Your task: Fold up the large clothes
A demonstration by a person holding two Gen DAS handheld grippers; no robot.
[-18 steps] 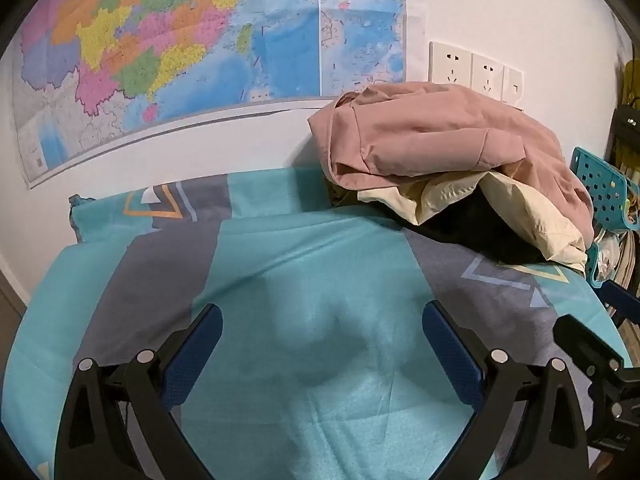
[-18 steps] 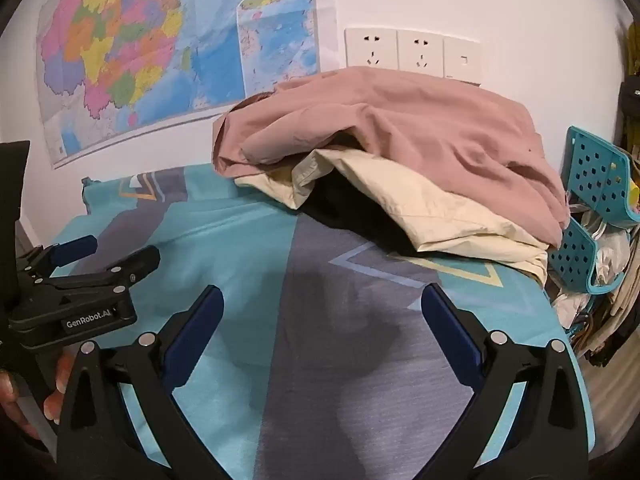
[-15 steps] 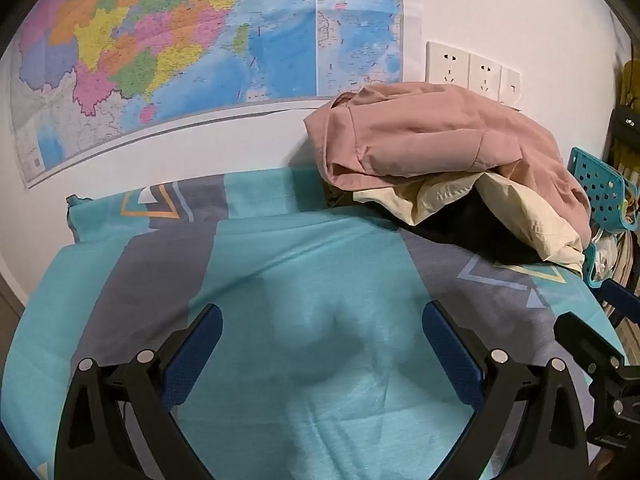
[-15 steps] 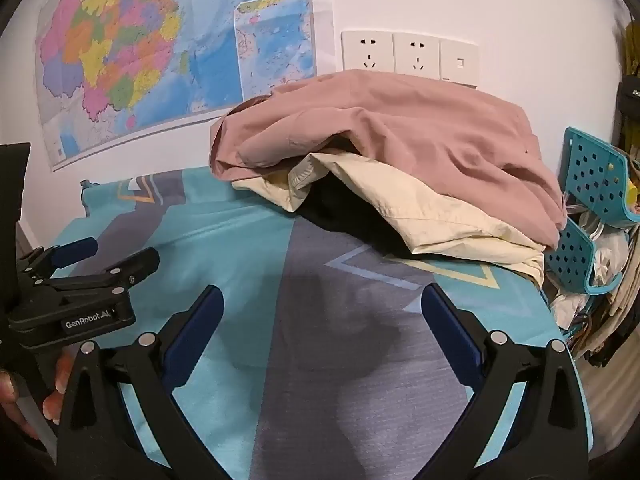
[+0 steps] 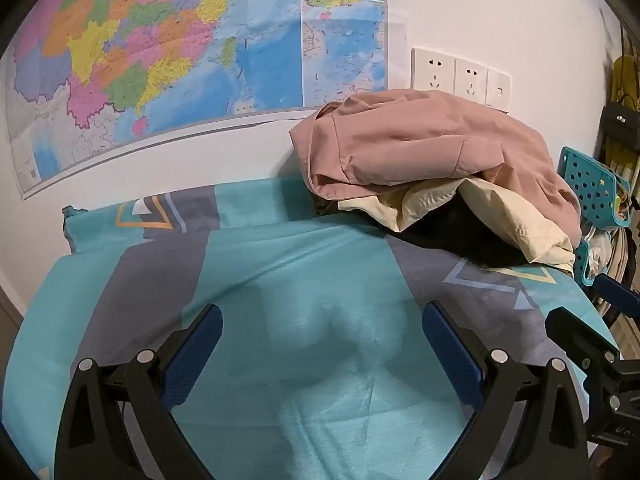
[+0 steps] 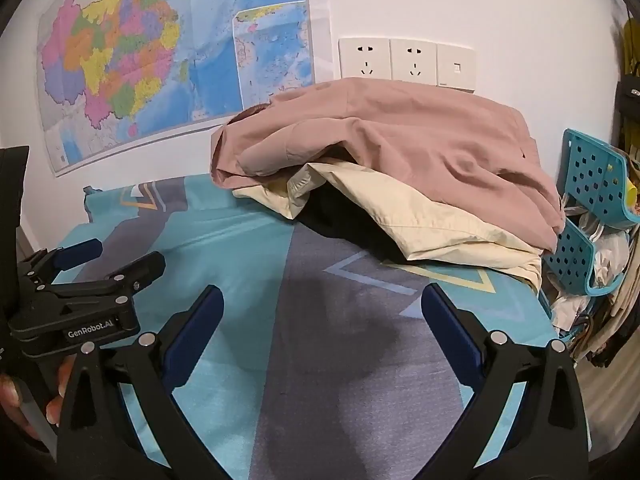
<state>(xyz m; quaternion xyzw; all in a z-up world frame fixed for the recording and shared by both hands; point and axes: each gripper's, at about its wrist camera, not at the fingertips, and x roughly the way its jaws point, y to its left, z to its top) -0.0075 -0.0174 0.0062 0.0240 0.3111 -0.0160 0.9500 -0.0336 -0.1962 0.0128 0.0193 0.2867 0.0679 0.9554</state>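
A heap of clothes lies at the far right of the bed against the wall: a pink garment (image 5: 420,144) (image 6: 400,148) on top, a cream garment (image 5: 516,220) (image 6: 432,220) under it, and something black (image 5: 460,232) (image 6: 340,220) beneath. My left gripper (image 5: 322,328) is open and empty above the teal and grey bedsheet (image 5: 280,272), short of the heap. My right gripper (image 6: 322,312) is open and empty over the sheet (image 6: 340,320), nearer the heap. The left gripper also shows in the right wrist view (image 6: 100,264) at the left.
A large map (image 5: 160,52) and wall sockets (image 5: 460,76) are on the wall behind the bed. A teal perforated basket (image 6: 596,176) with more items stands past the bed's right edge. The right gripper shows at the right edge of the left wrist view (image 5: 592,320).
Both grippers have drifted slightly; the clothes heap sits a little lower and left in each view. Both stay open and nothing has been grasped.
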